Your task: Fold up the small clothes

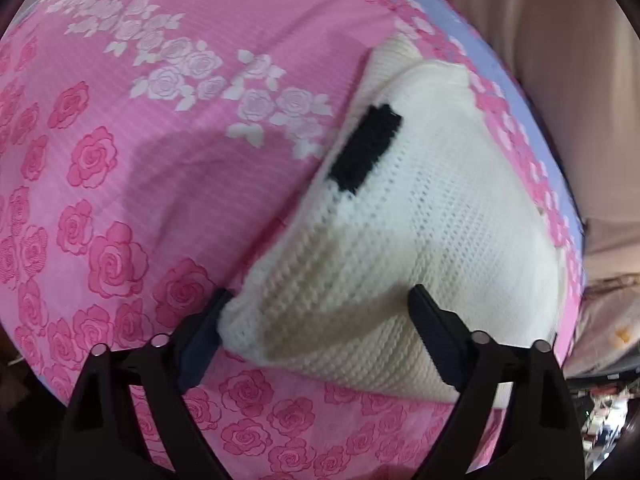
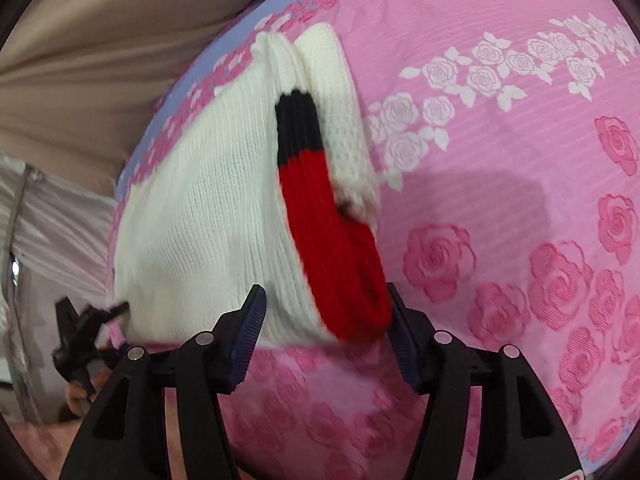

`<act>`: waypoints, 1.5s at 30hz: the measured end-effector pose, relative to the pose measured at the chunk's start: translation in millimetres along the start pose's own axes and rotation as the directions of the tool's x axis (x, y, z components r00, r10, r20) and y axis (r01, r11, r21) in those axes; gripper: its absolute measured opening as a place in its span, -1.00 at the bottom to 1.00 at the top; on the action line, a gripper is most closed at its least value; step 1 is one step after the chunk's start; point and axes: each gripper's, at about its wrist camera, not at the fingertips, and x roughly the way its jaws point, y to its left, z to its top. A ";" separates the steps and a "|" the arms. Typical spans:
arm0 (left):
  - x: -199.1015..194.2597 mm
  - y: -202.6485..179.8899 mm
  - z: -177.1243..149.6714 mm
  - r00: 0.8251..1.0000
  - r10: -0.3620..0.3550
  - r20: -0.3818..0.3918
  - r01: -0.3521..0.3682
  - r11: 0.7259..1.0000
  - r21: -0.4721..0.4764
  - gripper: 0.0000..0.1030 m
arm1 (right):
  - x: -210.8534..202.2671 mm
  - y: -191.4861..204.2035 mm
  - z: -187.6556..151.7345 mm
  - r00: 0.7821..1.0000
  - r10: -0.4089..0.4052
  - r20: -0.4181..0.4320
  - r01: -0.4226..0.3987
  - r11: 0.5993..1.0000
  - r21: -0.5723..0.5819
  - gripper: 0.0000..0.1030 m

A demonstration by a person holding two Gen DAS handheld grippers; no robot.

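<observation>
A small white knitted garment (image 1: 440, 220) lies folded on a pink rose-print sheet (image 1: 180, 200), near the sheet's lilac border. It has a black patch (image 1: 366, 148) in the left wrist view. In the right wrist view it shows a black-and-red ribbed band (image 2: 328, 240). My left gripper (image 1: 318, 304) is open wide, and a near corner of the knit lies loose between its fingers. My right gripper (image 2: 326, 304) stands open around the garment's (image 2: 200, 220) near edge. The red end of the band lies beside its right finger (image 2: 400, 328), ungripped.
The lilac border (image 1: 500, 72) marks the bed's edge, with beige cloth (image 1: 560, 80) beyond it. Pale fabric (image 2: 52, 220) hangs past the edge in the right wrist view, where a hand (image 2: 76, 398) shows low at the left. Bare pink sheet (image 2: 520, 200) spreads to the right.
</observation>
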 end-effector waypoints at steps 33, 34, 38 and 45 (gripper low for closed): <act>-22.2 -62.2 15.1 0.998 -0.010 0.063 -0.007 0.967 0.256 0.37 | -40.3 25.4 31.7 0.967 -0.197 0.163 0.218 0.969 -0.119 0.04; -8.5 -67.2 17.1 0.999 -0.007 0.033 -0.002 0.963 0.268 0.04 | -24.0 25.2 38.3 0.969 -0.207 0.137 0.222 0.969 -0.109 0.04; 2.1 -77.8 12.9 0.998 0.053 0.033 -0.060 0.953 0.298 -0.70 | -7.1 24.0 41.8 0.966 -0.211 0.148 0.225 0.971 -0.084 -0.79; -23.9 -82.6 35.0 0.989 0.049 0.136 -0.087 0.953 0.289 -0.87 | -76.1 41.2 53.3 0.945 -0.052 0.323 0.087 0.992 -0.096 -0.85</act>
